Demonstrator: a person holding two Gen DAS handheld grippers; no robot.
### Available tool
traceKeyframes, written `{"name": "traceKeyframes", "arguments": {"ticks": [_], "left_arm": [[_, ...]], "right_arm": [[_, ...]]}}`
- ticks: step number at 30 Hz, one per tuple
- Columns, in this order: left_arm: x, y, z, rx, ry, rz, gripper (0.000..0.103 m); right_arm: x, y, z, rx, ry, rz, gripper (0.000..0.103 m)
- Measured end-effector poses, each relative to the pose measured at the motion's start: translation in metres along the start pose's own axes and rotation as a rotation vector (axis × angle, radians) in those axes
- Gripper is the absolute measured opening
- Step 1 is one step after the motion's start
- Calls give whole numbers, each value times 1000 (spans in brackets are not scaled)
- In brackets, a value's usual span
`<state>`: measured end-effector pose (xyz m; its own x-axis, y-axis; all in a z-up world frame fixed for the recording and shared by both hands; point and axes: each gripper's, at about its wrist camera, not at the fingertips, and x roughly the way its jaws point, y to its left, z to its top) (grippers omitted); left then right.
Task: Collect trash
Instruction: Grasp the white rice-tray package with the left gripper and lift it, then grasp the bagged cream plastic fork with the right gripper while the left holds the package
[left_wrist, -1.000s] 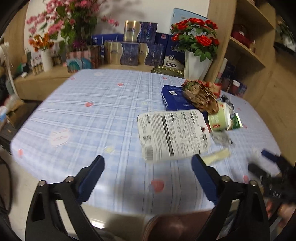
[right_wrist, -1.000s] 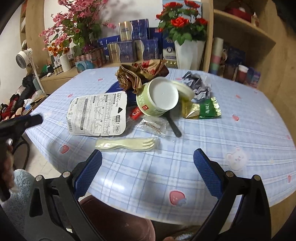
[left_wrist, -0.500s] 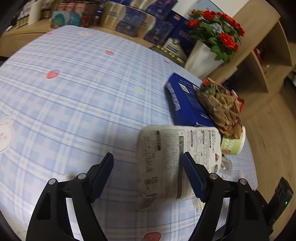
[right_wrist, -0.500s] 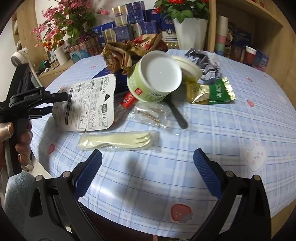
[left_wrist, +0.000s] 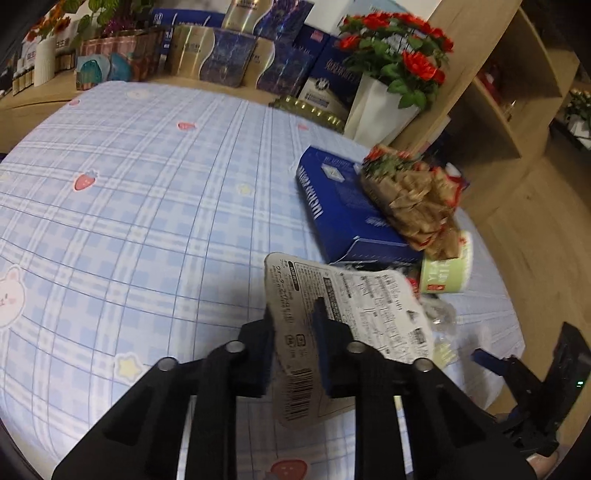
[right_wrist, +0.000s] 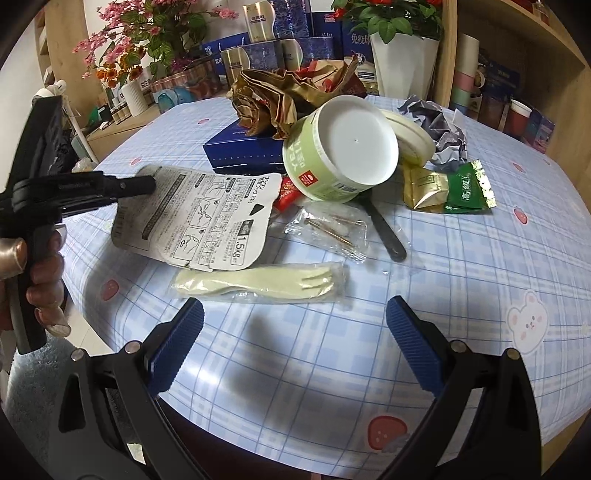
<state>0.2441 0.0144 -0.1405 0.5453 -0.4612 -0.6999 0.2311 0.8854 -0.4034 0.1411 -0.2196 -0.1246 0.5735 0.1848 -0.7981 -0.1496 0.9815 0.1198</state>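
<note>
Closing in, the left gripper (left_wrist: 295, 332) now pinches the white printed wrapper (left_wrist: 332, 314); only the right view shows the wide-open right gripper (right_wrist: 295, 332) above the wrapped fork (right_wrist: 258, 284), the tub's (left_wrist: 445, 273) contents hidden.

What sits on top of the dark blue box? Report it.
Crumpled brown paper lies on the dark blue box; the tipped green tub leans at its near edge. The box's far side is covered by the paper.
</note>
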Motion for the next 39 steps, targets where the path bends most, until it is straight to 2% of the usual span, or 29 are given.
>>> {"name": "traceKeyframes", "arguments": {"ticks": [4,8,11,13,18,21,24,26,30,31,32,34,39], "left_arm": [[-30,-5,-4,10,-73,-12,9],[-69,-4,-7,-25,-167,19,6],[-95,-4,-12,-9,-234,76,6],[-112,-6,-15,24,-287,143,5],[-128,-3,-23,47,-332,279,5],[-129,-4,-32,50,-333,304,5],[-128,-11,-40,69,-324,286,5],[-125,-16,-45,83,-308,269,5],[-118,-24,-58,92,-268,242,5],[-117,-26,-61,90,-261,236,5],[-116,-27,-63,87,-252,226,5],[-111,-31,-67,85,-221,197,5],[-92,-43,-79,108,-142,163,8]], "right_arm": [[-3,1,0,5,-3,10,97],[-4,3,-3,20,1,33,97],[-2,6,-3,54,15,65,97],[1,9,-2,82,28,87,97],[16,20,7,172,62,116,97],[28,18,15,259,78,79,97],[38,13,21,343,100,18,97],[40,13,24,341,98,-33,94],[42,19,25,281,94,-127,69],[41,19,24,270,89,-124,62],[39,20,24,264,87,-111,60],[34,19,20,247,88,-77,51],[25,18,9,227,86,-13,43]]}}
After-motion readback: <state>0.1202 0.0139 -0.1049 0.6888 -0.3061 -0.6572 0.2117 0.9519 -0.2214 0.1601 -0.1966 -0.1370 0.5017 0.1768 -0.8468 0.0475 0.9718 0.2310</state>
